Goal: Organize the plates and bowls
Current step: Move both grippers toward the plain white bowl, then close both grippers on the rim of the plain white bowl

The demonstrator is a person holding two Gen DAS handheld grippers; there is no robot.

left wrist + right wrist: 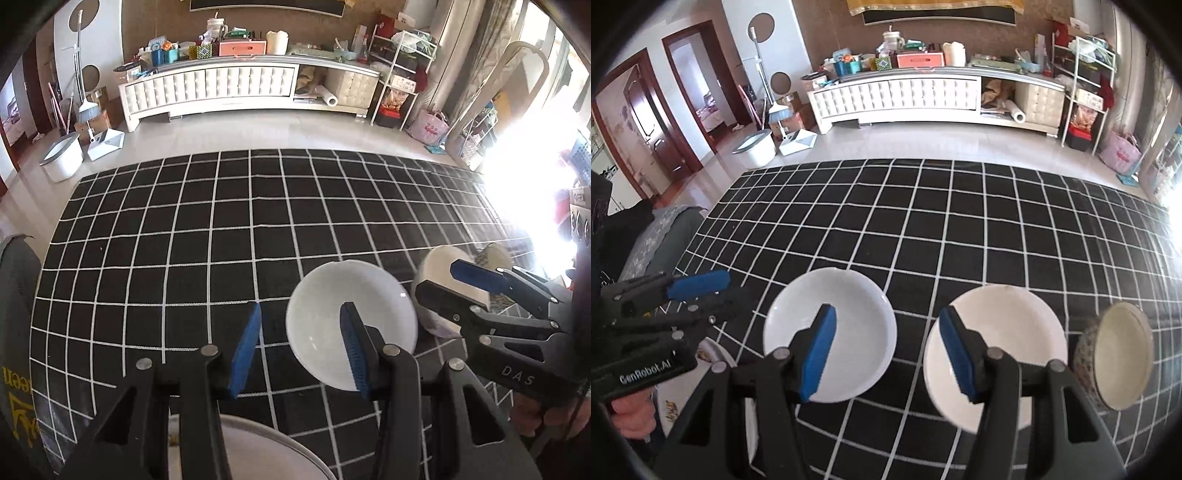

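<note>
Left tool (pixel 299 347) spread, hovering above bench (pixel 184 240) near edge. Right tool (pixel 886 350) spread, empty. White shallow plate (pixel 849 314), white bowl (pixel 1015 332), patterned bowl (pixel 1123 354) side by side along near edge.

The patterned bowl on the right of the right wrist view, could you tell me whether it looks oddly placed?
Yes. The patterned bowl appears tipped on its side, opening facing the camera, while the two white dishes beside it sit flat.

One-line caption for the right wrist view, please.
Open right gripper hovers above two white bowls and a patterned bowl on a black grid tablecloth; left gripper alongside.
</note>
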